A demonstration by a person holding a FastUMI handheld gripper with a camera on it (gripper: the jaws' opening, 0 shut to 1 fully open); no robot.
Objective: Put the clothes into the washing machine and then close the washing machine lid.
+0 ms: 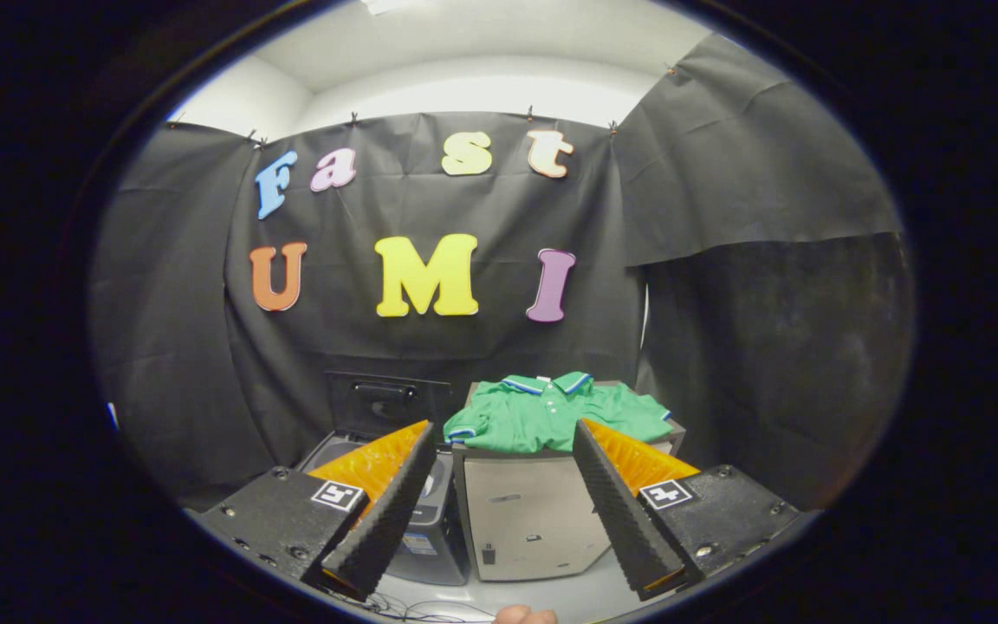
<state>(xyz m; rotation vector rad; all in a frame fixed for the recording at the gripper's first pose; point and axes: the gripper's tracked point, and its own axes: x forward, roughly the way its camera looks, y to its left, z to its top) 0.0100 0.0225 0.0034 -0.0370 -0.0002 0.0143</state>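
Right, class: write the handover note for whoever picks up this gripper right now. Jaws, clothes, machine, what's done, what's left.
Gripper: jaws open, holding nothing, some way short of the clothes.
Green polo shirt: folded on top of the beige cabinet, beyond the jaws.
Washing machine: left of the cabinet, lid raised.
Done: nothing loaded yet.
Left: grasp the shirt, drop it in the machine, close the lid.
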